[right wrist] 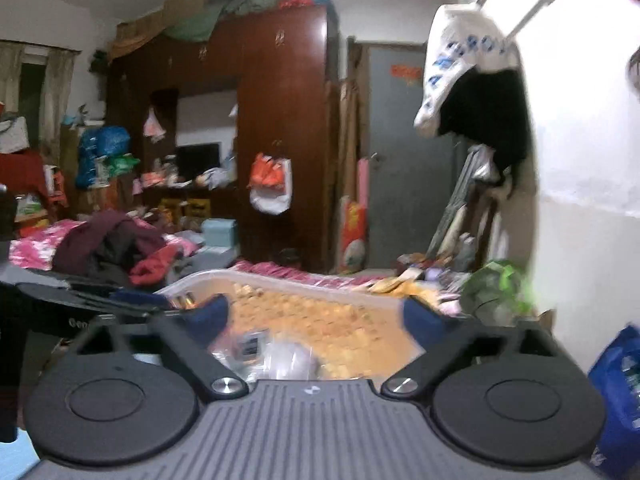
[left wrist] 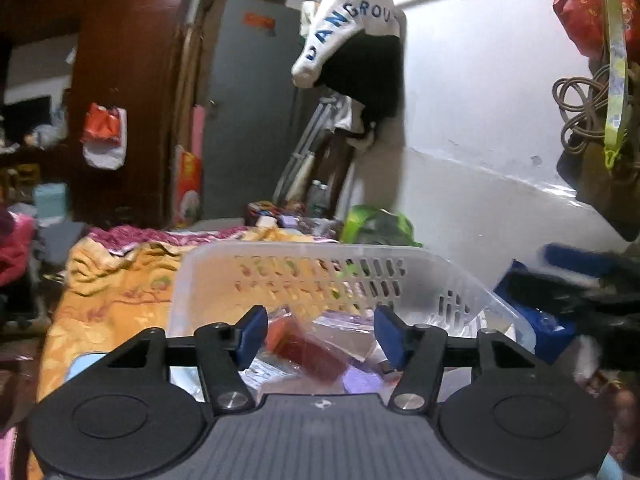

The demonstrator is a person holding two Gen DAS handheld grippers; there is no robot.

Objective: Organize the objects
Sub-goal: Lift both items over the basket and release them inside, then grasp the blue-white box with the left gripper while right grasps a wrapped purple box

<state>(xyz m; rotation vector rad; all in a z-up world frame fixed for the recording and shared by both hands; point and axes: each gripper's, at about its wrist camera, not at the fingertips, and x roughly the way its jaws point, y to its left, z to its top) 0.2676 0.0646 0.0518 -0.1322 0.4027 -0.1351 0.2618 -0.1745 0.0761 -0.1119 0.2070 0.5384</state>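
A clear plastic basket (left wrist: 320, 258) with slotted walls sits on the orange bedspread (left wrist: 116, 292). It holds small packets, among them a red one (left wrist: 308, 350) and a purple one (left wrist: 362, 380). My left gripper (left wrist: 318, 334) is open and empty, its blue pads over the basket's near side. The right gripper shows blurred at the right edge of the left wrist view (left wrist: 588, 280). In the right wrist view my right gripper (right wrist: 316, 316) is open and empty over the basket (right wrist: 304, 280), with clear packets (right wrist: 280, 354) below it. The left gripper (right wrist: 132, 300) reaches in from the left.
A blue bag (right wrist: 618, 380) lies at the right by the white wall (left wrist: 480, 160). A green bag (left wrist: 376, 226) sits behind the basket. Clothes (right wrist: 112, 248) are piled on the bed to the left. A brown wardrobe (right wrist: 280, 140) and a grey door (right wrist: 400, 160) stand behind.
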